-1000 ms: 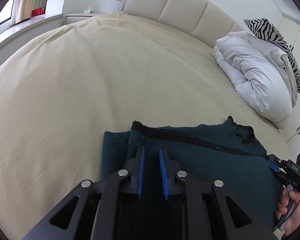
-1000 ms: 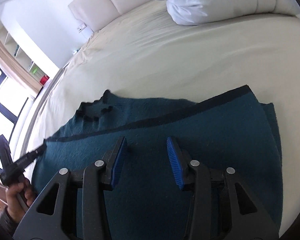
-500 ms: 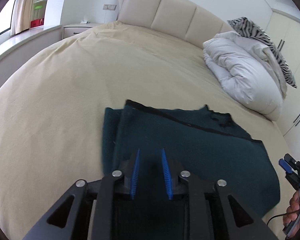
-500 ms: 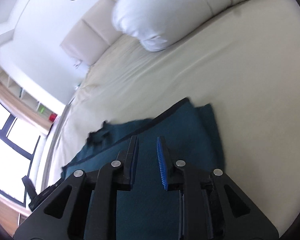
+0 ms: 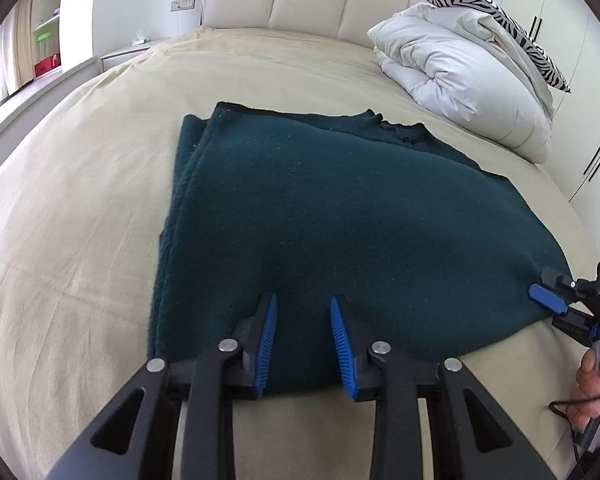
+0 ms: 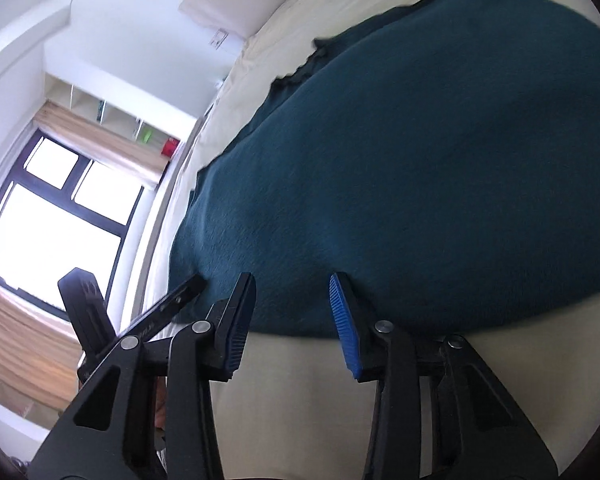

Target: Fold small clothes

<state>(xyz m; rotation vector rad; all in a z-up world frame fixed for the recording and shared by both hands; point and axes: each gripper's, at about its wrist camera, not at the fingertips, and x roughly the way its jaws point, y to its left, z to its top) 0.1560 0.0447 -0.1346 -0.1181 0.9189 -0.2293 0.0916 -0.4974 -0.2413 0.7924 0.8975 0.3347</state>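
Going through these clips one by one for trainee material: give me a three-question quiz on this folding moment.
1. True or false: the left gripper is clamped shut on the dark green garment.
2. Which lies on the bed beyond the garment?
A. a laptop
B. a white duvet with a zebra-print pillow
C. a laundry basket
3. Fill in: the right gripper points at the garment's near ____.

Key: 1 false, its jaws stand open at the near edge. 2 B. 3 edge.
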